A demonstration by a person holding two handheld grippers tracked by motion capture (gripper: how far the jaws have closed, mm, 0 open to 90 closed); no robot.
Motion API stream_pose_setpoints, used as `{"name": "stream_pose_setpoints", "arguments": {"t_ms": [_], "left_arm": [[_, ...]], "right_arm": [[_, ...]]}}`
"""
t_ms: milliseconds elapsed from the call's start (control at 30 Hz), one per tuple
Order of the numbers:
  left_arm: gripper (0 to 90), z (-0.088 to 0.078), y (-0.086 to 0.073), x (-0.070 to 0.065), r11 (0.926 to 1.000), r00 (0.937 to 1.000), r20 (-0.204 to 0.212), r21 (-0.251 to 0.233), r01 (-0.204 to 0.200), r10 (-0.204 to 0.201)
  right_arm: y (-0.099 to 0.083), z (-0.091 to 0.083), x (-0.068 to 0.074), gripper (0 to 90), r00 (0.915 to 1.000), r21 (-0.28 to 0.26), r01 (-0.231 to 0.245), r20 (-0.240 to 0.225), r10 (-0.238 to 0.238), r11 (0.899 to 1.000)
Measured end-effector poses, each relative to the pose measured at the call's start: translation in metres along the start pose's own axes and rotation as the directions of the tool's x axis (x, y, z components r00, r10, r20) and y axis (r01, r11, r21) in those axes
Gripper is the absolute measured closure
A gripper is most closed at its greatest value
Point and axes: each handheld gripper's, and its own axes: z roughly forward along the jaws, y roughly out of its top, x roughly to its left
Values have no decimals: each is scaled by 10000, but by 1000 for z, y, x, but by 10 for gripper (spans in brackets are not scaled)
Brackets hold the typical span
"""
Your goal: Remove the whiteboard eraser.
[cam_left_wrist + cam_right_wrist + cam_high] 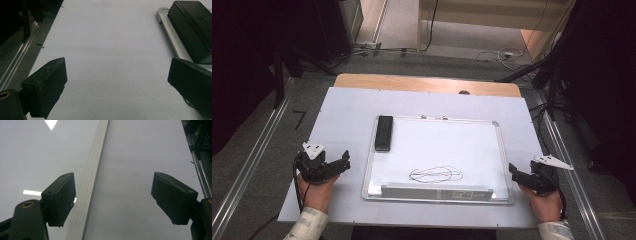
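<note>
Black oblong eraser (384, 132), long axis running away, up-right of spread left gripper (343, 161), nearer than spread right gripper (513, 171); both empty.

- Dim room; the high view is soft and grainy, its corners dark.
- Ceiling lights glare off the whiteboard (37, 157), left of the right gripper's (113, 197) jaws.
- Near jaws are slightly blurred.

We take this for a lab recording bay; a white sheet (342, 107) covers a wooden table (422, 82) flanked by metal floor rails (249, 165); beyond the grippers, loose cables (497, 55) cross grey carpet (257, 125) among dark stands (557, 75).
</note>
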Motion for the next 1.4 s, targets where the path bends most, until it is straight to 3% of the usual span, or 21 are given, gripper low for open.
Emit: {"name": "stream_pose_setpoints", "arguments": {"t_ms": [133,267,633,1000,1400], "left_arm": [[27,0,1,3,9994,9994,32,-43,351,-350],[46,-1,2,2,9995,9995,-116,-114,284,-286],[47,6,5,-4,9997,9997,-22,-3,261,-261],[53,16,13,-15,9986,9977,429,110,525,-530],[53,26,24,-25,9981,9969,491,136,608,-614]], "right_arm": [[0,0,0,184,10000,-61,26,-5,-27,10000],[0,0,0,184,10000,-43,51,0,-51,10000],[1,-1,0,184,10000,-44,18,-2,-18,10000],[0,-1,0,184,10000,-52,35,-19,-35,10000],[0,-1,0,184,10000,-53,-14,-34,13,10000]]}}
